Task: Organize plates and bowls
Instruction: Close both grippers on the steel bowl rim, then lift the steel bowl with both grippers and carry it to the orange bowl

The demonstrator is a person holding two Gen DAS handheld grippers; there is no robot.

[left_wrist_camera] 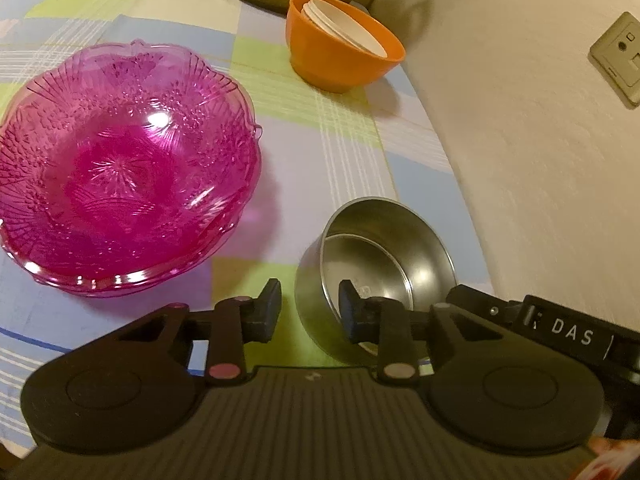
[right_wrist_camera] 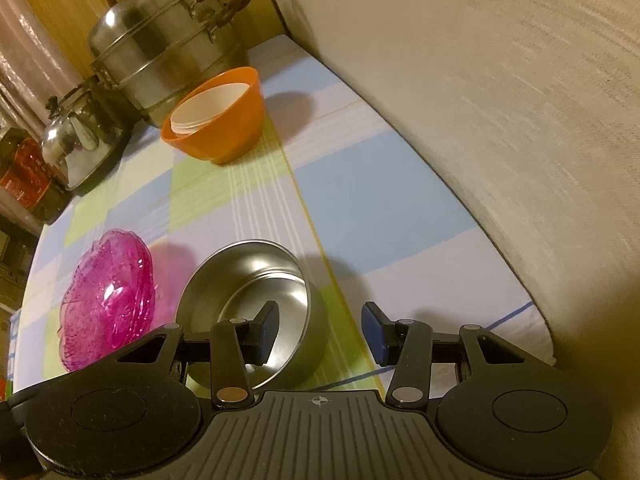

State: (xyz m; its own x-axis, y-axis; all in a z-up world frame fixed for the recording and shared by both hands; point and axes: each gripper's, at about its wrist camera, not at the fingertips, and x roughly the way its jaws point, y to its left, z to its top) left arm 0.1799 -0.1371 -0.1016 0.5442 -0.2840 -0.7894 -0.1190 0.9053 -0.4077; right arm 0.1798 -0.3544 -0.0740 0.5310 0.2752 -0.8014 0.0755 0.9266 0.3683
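Observation:
A steel bowl (left_wrist_camera: 384,256) with a second steel bowl nested inside sits on the checked tablecloth near the wall. My left gripper (left_wrist_camera: 310,312) is open and straddles its near-left wall, one finger inside and one outside. My right gripper (right_wrist_camera: 320,332) is open and straddles the steel bowl's (right_wrist_camera: 248,292) right wall the same way. A stack of pink glass bowls (left_wrist_camera: 120,168) lies to the left and also shows in the right wrist view (right_wrist_camera: 108,304). An orange bowl (left_wrist_camera: 340,48) holding white plates stands further back, also in the right wrist view (right_wrist_camera: 220,116).
A large steel steamer pot (right_wrist_camera: 160,52) and a kettle (right_wrist_camera: 80,140) stand at the table's far end. A beige wall (left_wrist_camera: 520,140) with a socket (left_wrist_camera: 620,60) runs along the right side. A red tin (right_wrist_camera: 24,176) sits at the far left.

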